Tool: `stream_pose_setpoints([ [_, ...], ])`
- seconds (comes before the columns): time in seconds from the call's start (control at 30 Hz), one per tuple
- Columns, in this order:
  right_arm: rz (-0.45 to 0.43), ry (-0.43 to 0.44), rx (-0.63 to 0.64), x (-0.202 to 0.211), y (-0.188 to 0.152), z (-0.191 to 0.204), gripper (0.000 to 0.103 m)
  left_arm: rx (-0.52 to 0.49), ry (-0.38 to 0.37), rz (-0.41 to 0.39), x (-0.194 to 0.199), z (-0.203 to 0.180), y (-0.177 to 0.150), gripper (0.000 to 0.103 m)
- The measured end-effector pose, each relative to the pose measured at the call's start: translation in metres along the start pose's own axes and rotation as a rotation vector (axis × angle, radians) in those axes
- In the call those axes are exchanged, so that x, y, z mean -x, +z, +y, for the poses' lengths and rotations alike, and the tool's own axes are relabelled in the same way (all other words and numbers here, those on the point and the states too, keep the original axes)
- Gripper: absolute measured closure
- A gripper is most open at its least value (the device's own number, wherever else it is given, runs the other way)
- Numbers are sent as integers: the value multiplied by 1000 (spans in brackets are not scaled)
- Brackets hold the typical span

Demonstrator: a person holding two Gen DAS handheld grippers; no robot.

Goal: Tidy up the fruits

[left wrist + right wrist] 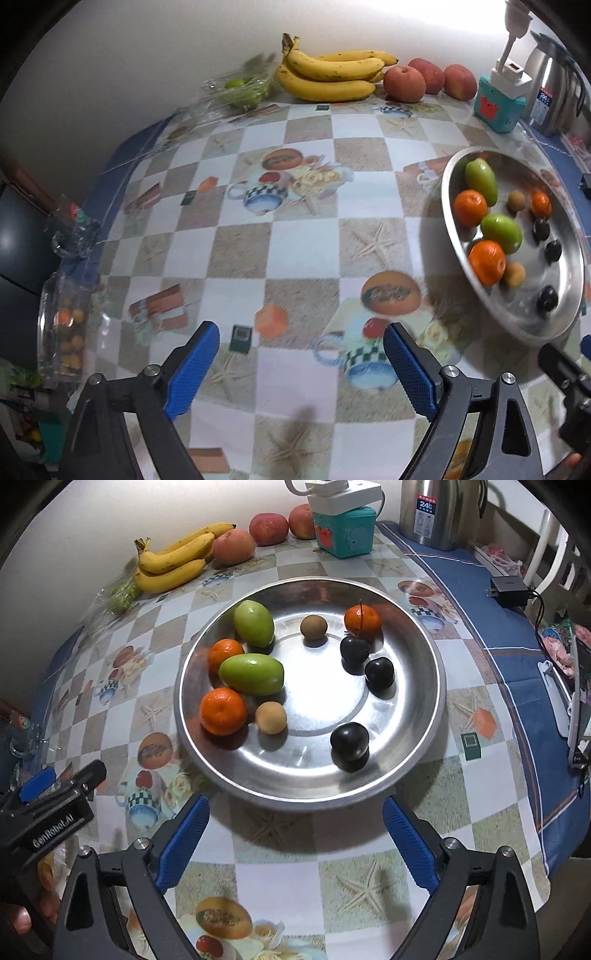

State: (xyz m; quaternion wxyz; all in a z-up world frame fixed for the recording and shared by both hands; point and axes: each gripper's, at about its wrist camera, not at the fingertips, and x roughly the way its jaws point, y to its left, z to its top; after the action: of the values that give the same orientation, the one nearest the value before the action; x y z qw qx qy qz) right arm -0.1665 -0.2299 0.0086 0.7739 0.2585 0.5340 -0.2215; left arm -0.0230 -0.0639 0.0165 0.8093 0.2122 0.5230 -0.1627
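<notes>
A round steel tray [406, 760] holds two green fruits [252, 674], three mandarins [223, 711], two small brown fruits [270, 717] and three dark plums [349, 738]. The tray also shows at the right of the left wrist view [461, 258]. My right gripper [295, 823] is open and empty just in front of the tray's near rim. My left gripper [301, 350] is open and empty over bare tablecloth, left of the tray. Bananas [328, 74] and red apples [404, 83] lie at the table's far edge by the wall.
A bag of green fruit [240, 90] lies left of the bananas. A teal box with a white charger [345, 528] and a steel kettle [432, 513] stand at the back. A clear container of small orange fruit [66, 332] sits at the table's left edge. A black adapter [509, 589] lies right.
</notes>
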Motion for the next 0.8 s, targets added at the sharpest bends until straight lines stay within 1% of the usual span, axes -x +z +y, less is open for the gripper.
stream_pose_setpoints([
  [0.17,-23,8,0,6,-5,4,8,18,0,6,4,8,-10,11],
  [0.27,-54,9,0,14,-6,5,8,25,1,4,6,11,-14,11],
  [0.37,-64,11,6,17,-7,7,8,28,0,-2,9,12,-15,11],
  [0.57,-69,17,35,19,-8,13,8,27,3,-1,11,13,-15,11],
  [0.8,-57,20,37,17,-8,13,8,34,4,0,11,14,-14,11],
])
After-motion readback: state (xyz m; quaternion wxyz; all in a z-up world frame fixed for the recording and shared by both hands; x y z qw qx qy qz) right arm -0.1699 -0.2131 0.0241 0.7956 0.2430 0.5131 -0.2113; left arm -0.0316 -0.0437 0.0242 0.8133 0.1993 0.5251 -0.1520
